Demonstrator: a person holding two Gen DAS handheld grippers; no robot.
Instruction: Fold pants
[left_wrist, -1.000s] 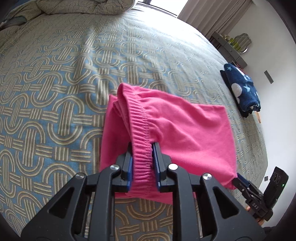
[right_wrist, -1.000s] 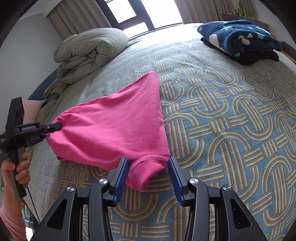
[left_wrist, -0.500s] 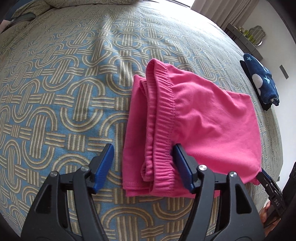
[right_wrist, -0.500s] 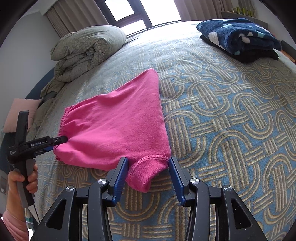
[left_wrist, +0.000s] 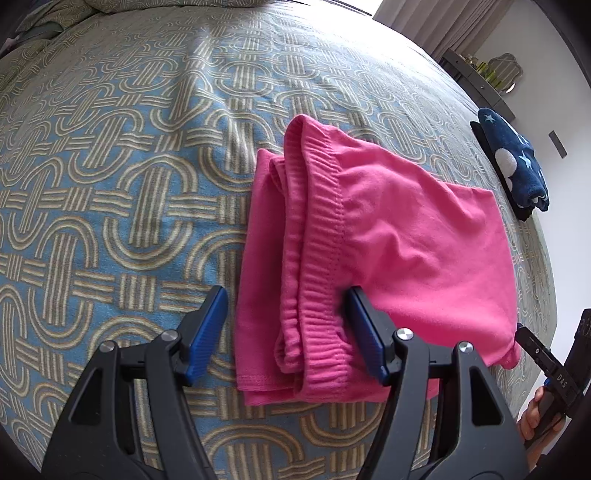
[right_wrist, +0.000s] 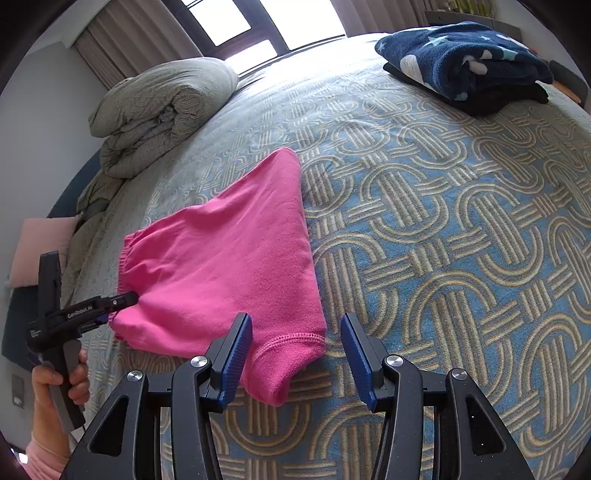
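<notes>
I saw the pink pants (left_wrist: 373, 236) lying folded in a small pile on the bed cover (left_wrist: 110, 184), the one with blue and tan loops. The stretchy waistband ran down the near side of the pile, and some thin layers stuck out beside it.

My left gripper (left_wrist: 284, 332) had its blue fingers (left_wrist: 207, 325) spread wide. The waistband end of the pants sat between them. One finger was pressed against the cloth on one side, and the other finger stood a bit apart from it.

My right gripper (right_wrist: 295, 354) was spread wide too. A folded corner of the pants lay between its fingers (right_wrist: 236, 354). One finger was touching the cloth, and the other was off to the side over the bed cover. It was not pinching anything.

In the right wrist view, I could see the left gripper's tip at the waistband corner.

A folded dark blue blanket (right_wrist: 465, 59) with stars sat far off at the bed's edge. A rolled gray quilt (right_wrist: 162, 114) lay near the window.
</notes>
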